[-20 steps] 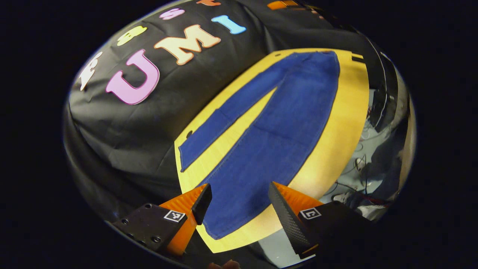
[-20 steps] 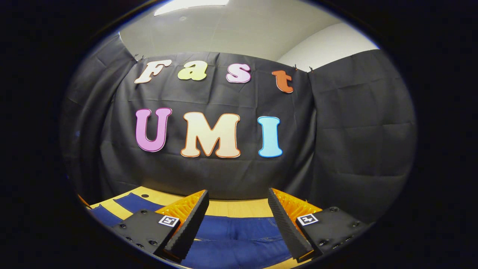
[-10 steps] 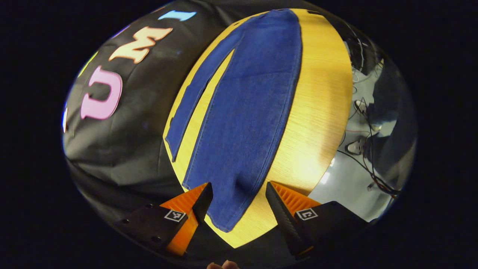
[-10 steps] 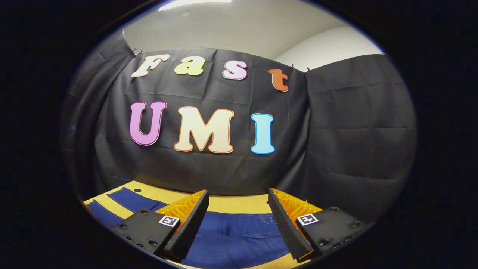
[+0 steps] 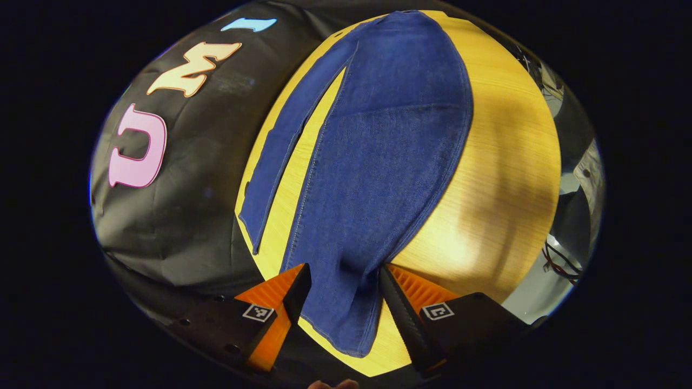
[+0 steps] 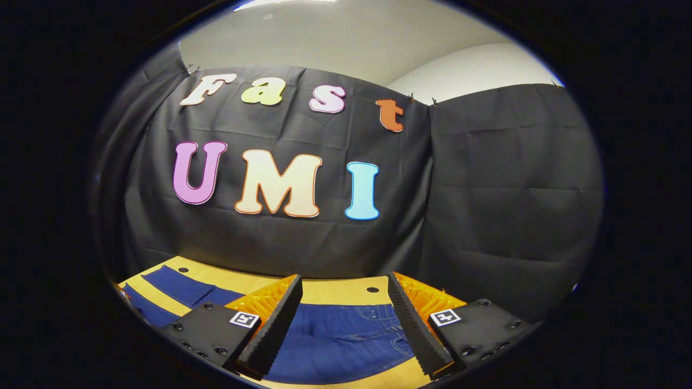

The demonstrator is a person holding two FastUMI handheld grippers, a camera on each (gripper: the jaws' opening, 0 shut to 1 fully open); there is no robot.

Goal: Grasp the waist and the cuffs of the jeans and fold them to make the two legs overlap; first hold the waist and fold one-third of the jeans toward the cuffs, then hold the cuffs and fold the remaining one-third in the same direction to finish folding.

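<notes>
In the left gripper view, your left gripper [image 5: 339, 294] sits low over the near end of the blue jeans [image 5: 378, 162], its two fingers spread apart on either side of one leg's cuff [image 5: 348, 329]. The black pads [image 5: 298, 292] flank the denim, and the right-hand pad lies right against the leg's edge, but nothing is pinched. The cuff reaches past the fingertips toward the camera, close to the edge of the yellow wooden bench [image 5: 503, 178]. The jeans lie flat and unfolded along the bench, the second leg [image 5: 281, 156] splayed off to the left with a wedge of bare bench between the two legs. The waist end lies far off at the top of the view.

In the right gripper view, your right gripper [image 6: 344, 310] hangs above the waist [image 6: 346, 337] of the jeans, fingers wide apart and holding nothing. The denim there lies flat on the bench [image 6: 335, 289], seams and a pocket line showing between the pads [image 6: 273, 329]. One leg [image 6: 184, 286] runs away to the left. A small dark hole [image 6: 372, 289] marks the benchtop just beyond the waistband.
</notes>
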